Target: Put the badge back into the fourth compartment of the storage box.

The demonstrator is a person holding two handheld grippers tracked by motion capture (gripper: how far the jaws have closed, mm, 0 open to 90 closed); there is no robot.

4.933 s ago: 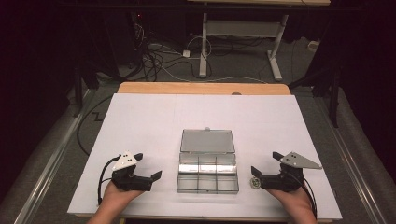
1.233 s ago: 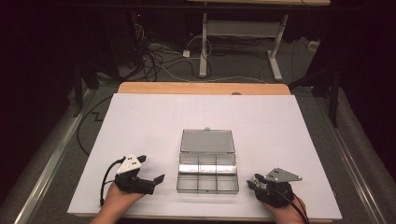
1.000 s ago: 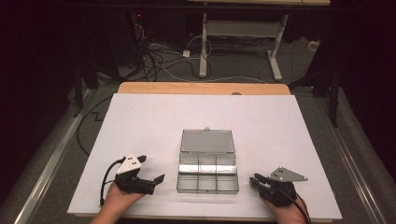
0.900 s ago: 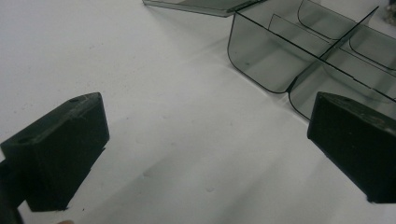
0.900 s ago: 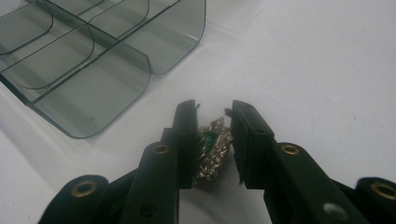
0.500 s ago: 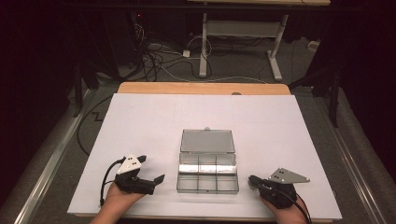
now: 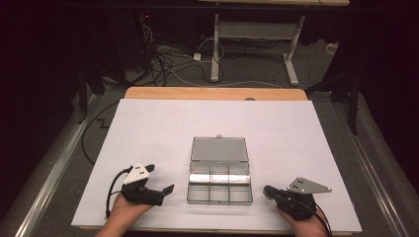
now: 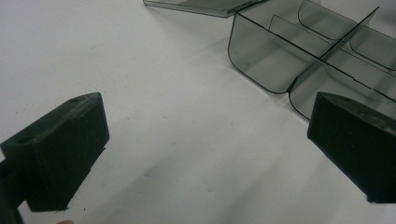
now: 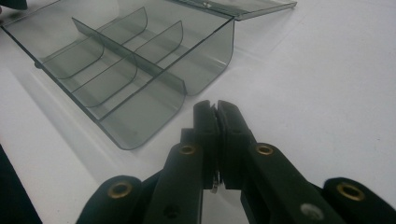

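Observation:
A clear grey compartment box lies open near the table's front edge, its lid folded flat behind it and its cells empty. My left gripper rests left of the box, open, with bare table between its jaws and the box's corner just ahead. Right of the box, my right gripper lies with its jaws pressed together. A small silvery piece shows in the slit between the pads; I cannot tell what it is. The box wall stands just in front.
White paper covers the wooden table. Both hands rest at the front edge. Beyond the table are cables on the floor and the legs of a desk frame.
The right gripper's jaws have come together since a second ago. Nearly five seconds ago that gripper lay open and a little farther up the table. The left gripper has kept still.

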